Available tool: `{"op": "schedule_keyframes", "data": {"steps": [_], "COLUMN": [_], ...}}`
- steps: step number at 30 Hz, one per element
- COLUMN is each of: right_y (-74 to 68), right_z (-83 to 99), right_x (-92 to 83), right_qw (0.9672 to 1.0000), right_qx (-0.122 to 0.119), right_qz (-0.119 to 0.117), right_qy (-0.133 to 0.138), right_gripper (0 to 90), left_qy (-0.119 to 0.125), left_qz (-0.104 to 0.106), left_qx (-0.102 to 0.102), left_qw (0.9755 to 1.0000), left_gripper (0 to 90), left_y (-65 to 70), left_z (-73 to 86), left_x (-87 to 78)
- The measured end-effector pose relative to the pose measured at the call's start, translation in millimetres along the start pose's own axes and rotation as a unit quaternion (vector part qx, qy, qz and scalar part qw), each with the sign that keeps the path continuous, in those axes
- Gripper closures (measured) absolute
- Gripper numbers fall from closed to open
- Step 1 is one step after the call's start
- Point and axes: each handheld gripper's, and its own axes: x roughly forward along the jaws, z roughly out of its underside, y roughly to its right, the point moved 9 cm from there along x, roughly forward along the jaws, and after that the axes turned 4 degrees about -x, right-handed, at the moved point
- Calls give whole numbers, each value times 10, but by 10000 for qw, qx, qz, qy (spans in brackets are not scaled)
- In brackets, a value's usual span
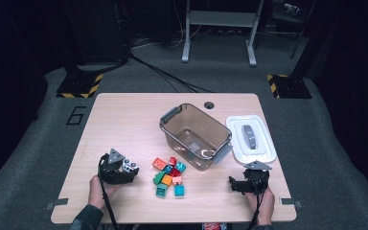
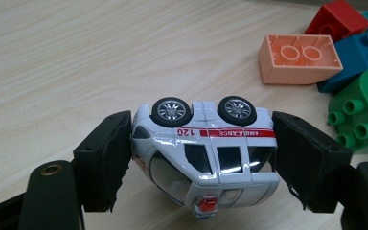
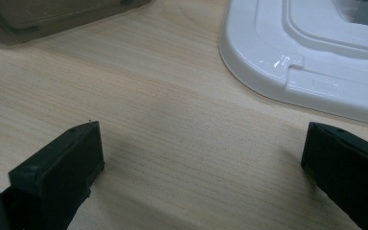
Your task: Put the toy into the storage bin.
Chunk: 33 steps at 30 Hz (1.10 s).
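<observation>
Two tools are held above a wooden counter (image 1: pixel 124 115), one in each hand of a person. The left tool (image 2: pixel 203 153) is pinching a white toy ambulance (image 2: pixel 203 148) by its two ends, front against one black pad and back against the other. The car is carried upside down in the left gripper view, with the wheels turned up and the roof turned down, and a red stripe with the number 120 is seen on its side. In the high view the left tool (image 1: pixel 130 166) with the ambulance (image 1: pixel 130 166) is seen near the left front part of the counter, just beside a small heap of coloured blocks (image 1: pixel 168 175). Close to the car, in the left gripper view, a pale orange block (image 2: pixel 299 60) lying with its hollow side up, a green block (image 2: pixel 359 112), a blue block (image 2: pixel 359 52) and a red block (image 2: pixel 338 19) are seen.

The right tool (image 3: pixel 196 158) is spread wide with nothing between its black pads, only bare wood under it. In the high view the right tool (image 1: pixel 239 184) is seen at the right front of the counter. Beyond it a white lid (image 1: pixel 263 143) is lying flat, and a clear brownish bin (image 1: pixel 172 132) with grey handles is standing between the lid and the blocks.
</observation>
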Motion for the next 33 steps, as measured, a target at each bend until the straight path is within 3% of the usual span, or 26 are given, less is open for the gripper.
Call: {"op": "schedule_keyframes", "data": {"steps": [9,18,33], "right_y": [0,1,1], "right_z": [0,0,-1], "right_x": [0,0,0], "right_qw": [10000,10000,10000], "right_qx": [7,8,11], "right_qz": [1,5,7], "right_qy": [0,3,2], "right_gripper": [2,3,3], "left_qy": [128,179,262], "left_qz": [38,38,104], "left_qx": [-53,90,131], "left_qw": [9999,9998,9995], "left_gripper": [249,249,249], "left_y": [-57,-110,-162], "left_z": [-176,-409,-710], "left_x": [-23,-65,-113]}}
